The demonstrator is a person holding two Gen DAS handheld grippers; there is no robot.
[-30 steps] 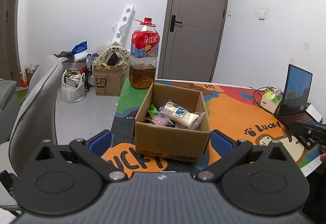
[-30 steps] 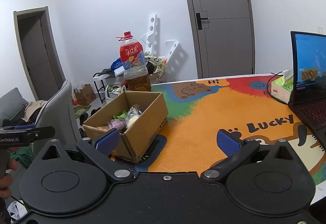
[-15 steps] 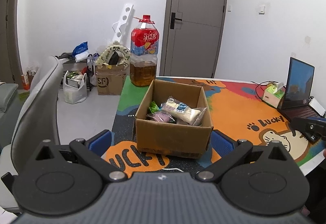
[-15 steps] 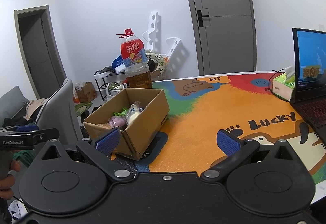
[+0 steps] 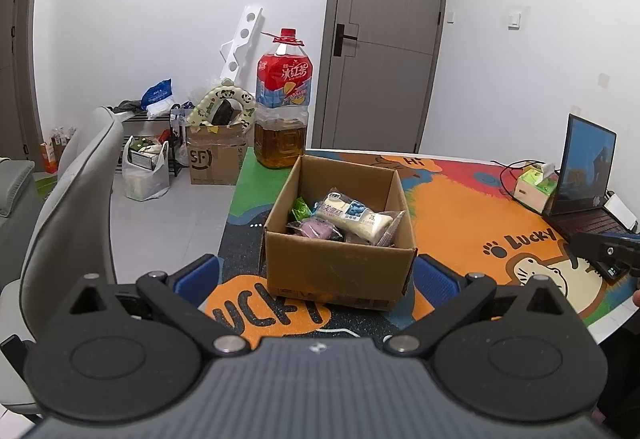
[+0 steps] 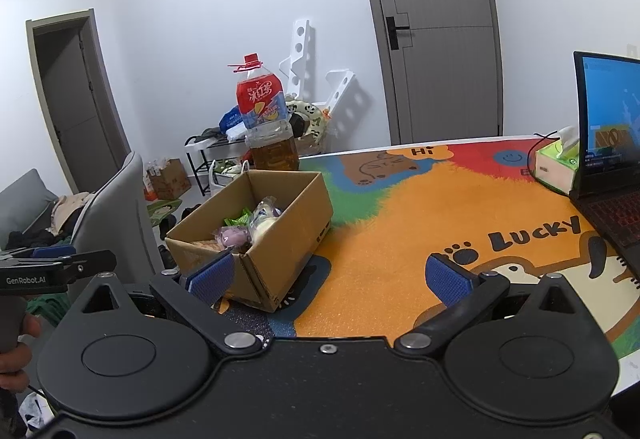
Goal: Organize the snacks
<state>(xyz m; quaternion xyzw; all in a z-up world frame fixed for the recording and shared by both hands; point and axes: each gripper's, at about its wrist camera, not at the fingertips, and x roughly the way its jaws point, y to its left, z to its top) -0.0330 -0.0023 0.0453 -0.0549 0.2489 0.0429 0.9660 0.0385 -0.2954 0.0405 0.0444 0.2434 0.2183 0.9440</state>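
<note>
An open cardboard box (image 5: 340, 275) (image 6: 288, 235) stands on the colourful mat at the table's left end. Inside lie several wrapped snacks: a long white-and-blue packet (image 5: 352, 215), a purple one (image 5: 316, 229) (image 6: 232, 237) and a green one (image 5: 300, 208). My left gripper (image 5: 316, 275) is open and empty, held back from the box's near wall. My right gripper (image 6: 328, 275) is open and empty too, to the right of the box, its left pad (image 6: 210, 275) in front of the box's corner.
A big iced-tea bottle (image 5: 284, 103) (image 6: 266, 123) stands behind the box. A laptop (image 6: 608, 163) and a tissue box (image 6: 558, 159) sit at the table's right. A grey chair (image 5: 72, 207) is left of the table. Boxes and bags crowd the far floor.
Both grippers have drawn back and risen slightly from the box, which now looks a little farther off. Nothing was picked up or let go.
</note>
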